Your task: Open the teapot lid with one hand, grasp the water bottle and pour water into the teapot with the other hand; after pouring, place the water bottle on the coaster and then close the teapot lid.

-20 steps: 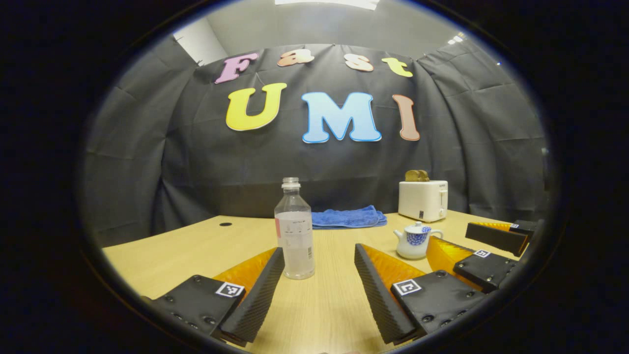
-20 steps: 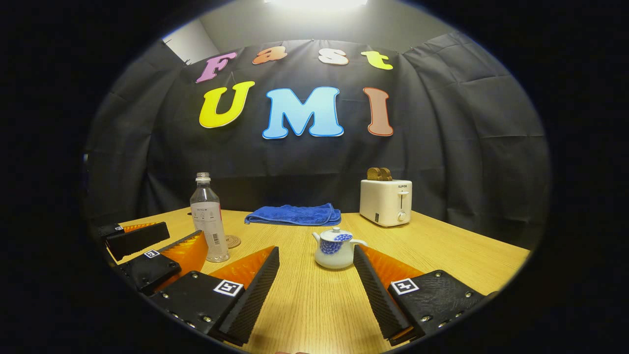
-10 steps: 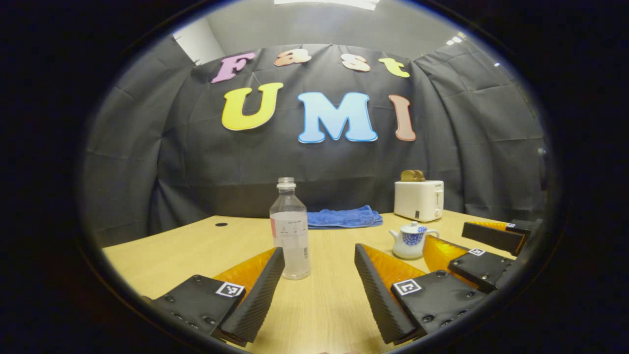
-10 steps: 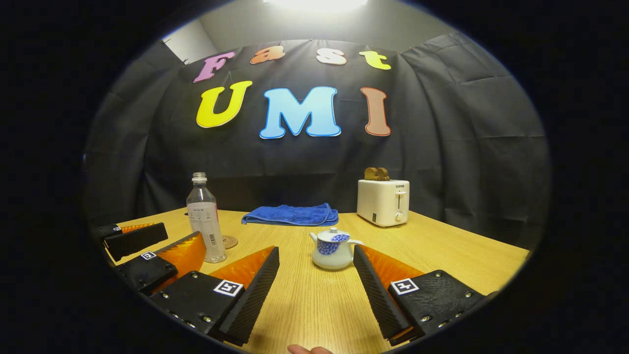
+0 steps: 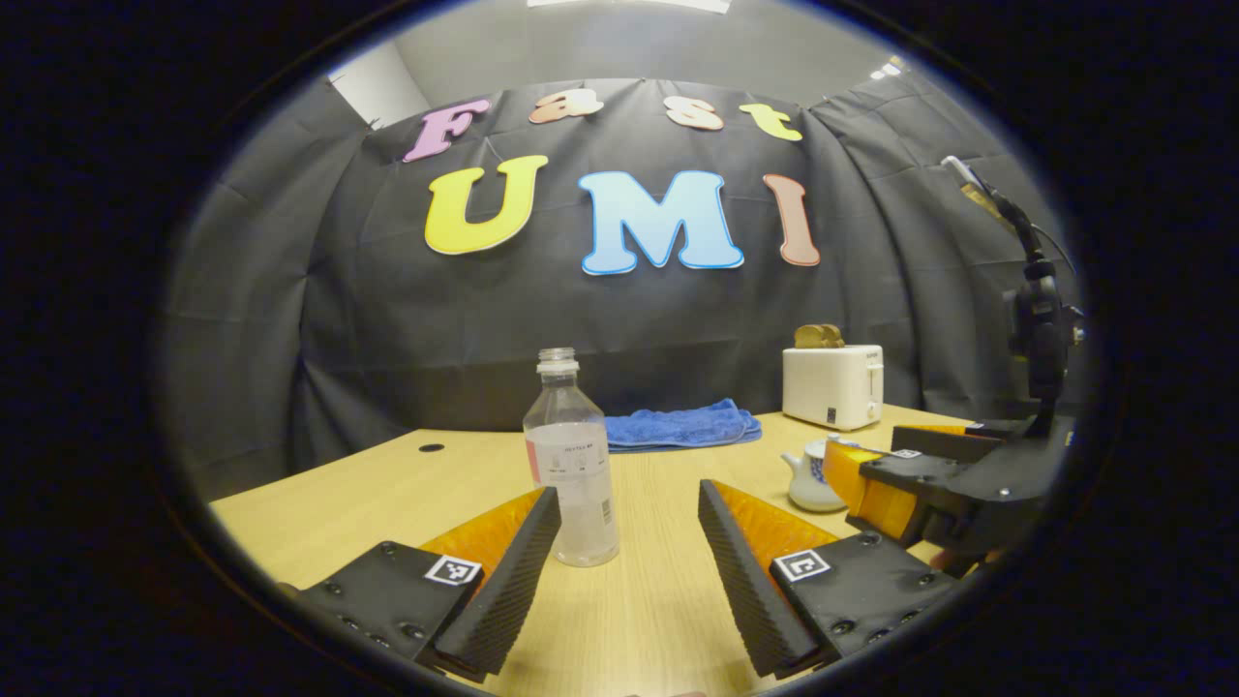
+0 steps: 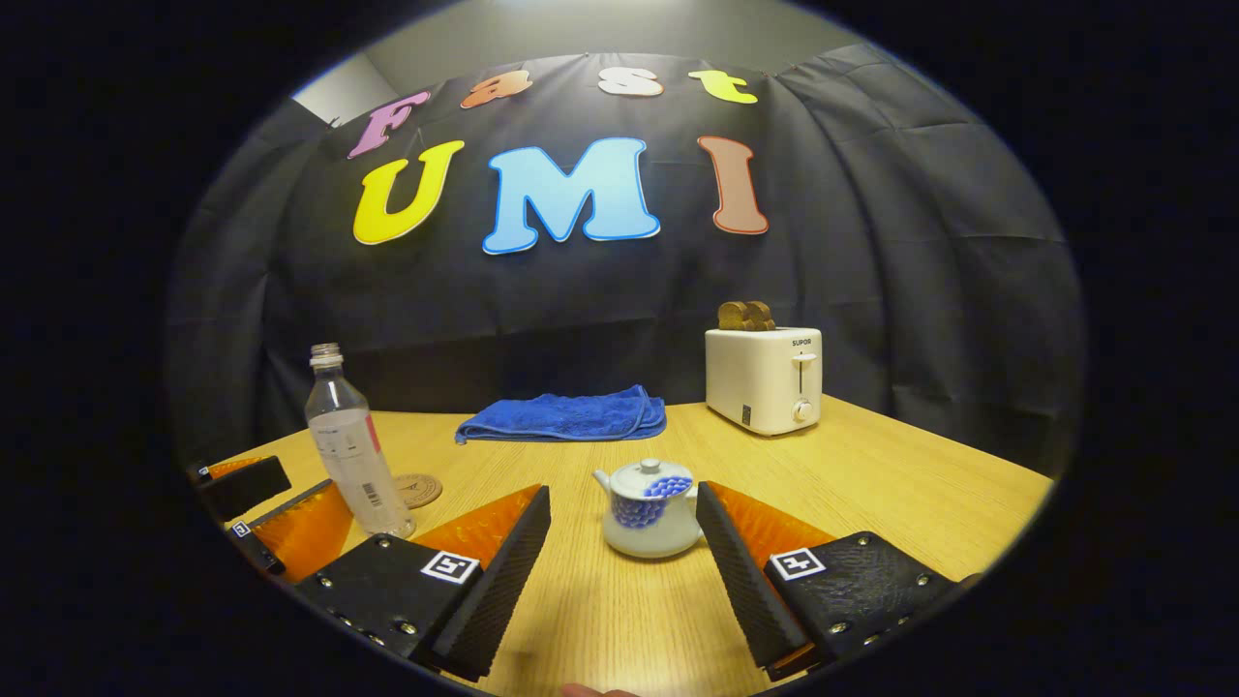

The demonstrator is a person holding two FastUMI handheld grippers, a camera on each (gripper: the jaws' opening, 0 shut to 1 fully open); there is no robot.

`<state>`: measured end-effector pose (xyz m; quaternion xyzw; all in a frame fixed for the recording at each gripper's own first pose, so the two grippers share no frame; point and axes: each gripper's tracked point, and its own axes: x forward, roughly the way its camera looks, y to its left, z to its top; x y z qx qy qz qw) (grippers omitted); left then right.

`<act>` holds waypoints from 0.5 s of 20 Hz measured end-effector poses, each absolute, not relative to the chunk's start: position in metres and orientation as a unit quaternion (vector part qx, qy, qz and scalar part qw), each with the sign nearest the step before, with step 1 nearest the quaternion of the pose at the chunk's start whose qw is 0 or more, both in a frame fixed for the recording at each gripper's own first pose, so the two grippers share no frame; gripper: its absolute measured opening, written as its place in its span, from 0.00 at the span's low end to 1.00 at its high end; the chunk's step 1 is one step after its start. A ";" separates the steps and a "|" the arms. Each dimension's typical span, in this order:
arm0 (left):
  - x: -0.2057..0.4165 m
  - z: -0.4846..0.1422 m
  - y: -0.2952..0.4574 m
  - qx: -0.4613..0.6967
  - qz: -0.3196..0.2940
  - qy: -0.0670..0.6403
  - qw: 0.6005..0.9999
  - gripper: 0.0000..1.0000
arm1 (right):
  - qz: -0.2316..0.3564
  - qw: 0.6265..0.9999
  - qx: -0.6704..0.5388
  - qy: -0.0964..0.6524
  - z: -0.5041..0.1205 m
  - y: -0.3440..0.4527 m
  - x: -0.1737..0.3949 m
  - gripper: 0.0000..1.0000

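Observation:
A clear uncapped water bottle point(image 5: 571, 465) stands on the wooden table just ahead of my left gripper point(image 5: 629, 566), which is open, the bottle near its left finger. The white teapot with a blue pattern point(image 6: 647, 511) has its lid point(image 6: 650, 474) on and sits just beyond the tips of my open right gripper point(image 6: 624, 571). In the left gripper view the right gripper point(image 5: 871, 453) is raised and covers part of the teapot point(image 5: 805, 481). A round coaster point(image 6: 418, 489) lies just behind the bottle point(image 6: 353, 460), with the left gripper point(image 6: 290, 496) beside it.
A folded blue towel point(image 6: 566, 416) lies at the back of the table point(image 6: 871, 484). A white toaster point(image 6: 765, 379) holding bread stands at the back right. A small cable hole point(image 5: 431, 447) marks the table's far left.
My right gripper has lifted and moved forward, so the teapot now sits closer between its fingertips. The left gripper has hardly moved; the bottle and teapot stand where they were.

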<state>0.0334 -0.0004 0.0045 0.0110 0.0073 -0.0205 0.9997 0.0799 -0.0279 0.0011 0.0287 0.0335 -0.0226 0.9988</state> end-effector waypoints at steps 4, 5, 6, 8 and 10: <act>0.050 0.013 -0.005 -0.001 -0.032 0.014 0.999 1.00 | -0.029 0.999 0.008 0.032 0.009 -0.038 0.112 0.93; 0.053 0.013 -0.005 -0.002 -0.033 0.017 0.999 1.00 | -0.025 0.999 0.006 0.041 0.005 -0.037 0.118 0.94; 0.054 0.014 -0.004 -0.004 -0.034 0.019 0.999 1.00 | -0.021 0.999 0.007 0.049 0.004 -0.037 0.124 0.94; 0.054 0.016 -0.001 -0.003 -0.032 0.017 0.999 1.00 | -0.024 0.998 0.007 0.052 0.003 -0.041 0.134 0.94; 0.055 0.015 0.001 0.001 -0.030 0.018 0.999 1.00 | -0.025 0.998 0.003 0.060 -0.002 -0.041 0.140 0.85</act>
